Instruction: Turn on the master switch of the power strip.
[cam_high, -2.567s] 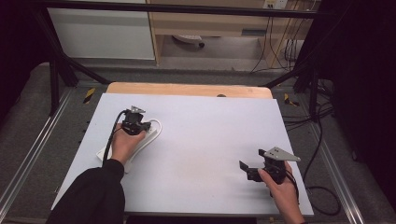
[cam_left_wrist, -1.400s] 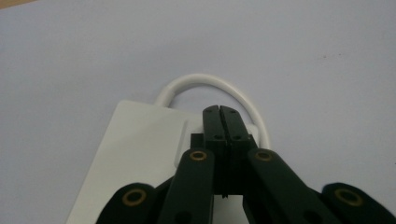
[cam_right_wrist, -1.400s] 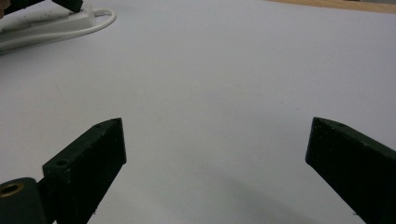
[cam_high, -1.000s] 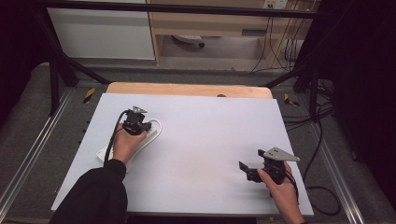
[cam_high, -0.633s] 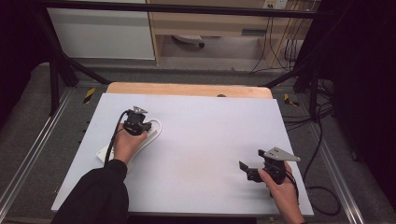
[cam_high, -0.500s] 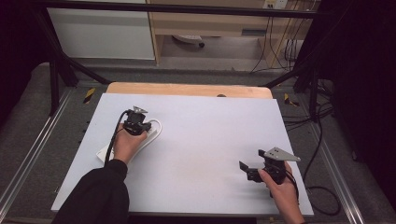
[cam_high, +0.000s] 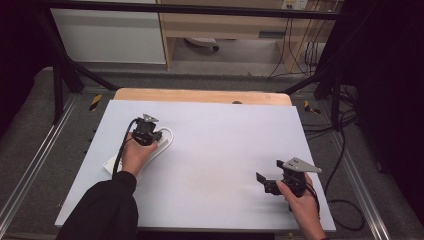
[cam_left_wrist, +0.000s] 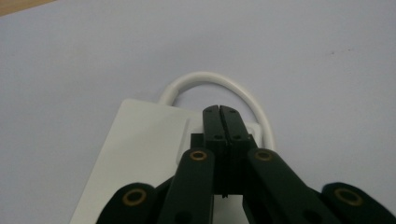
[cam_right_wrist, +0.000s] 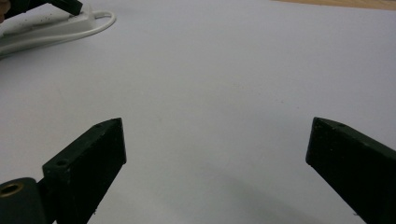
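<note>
High view: my left tool, jaws together, pressed the power strip; right tool lay spread on the white desk.

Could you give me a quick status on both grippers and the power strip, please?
Left gripper shut, tips on white power strip. Right gripper open, apart over bare table. Nothing in the way.

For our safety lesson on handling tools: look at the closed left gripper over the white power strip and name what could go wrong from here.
1. The left gripper is shut, its tips over the white power strip near the looped cord; pressing down could skid the strip across the smooth white table.
2. The cord loop lies close to the tips, so it might snag if they lift.
3. The right gripper stands open and apart, unable to steady the strip.
</note>
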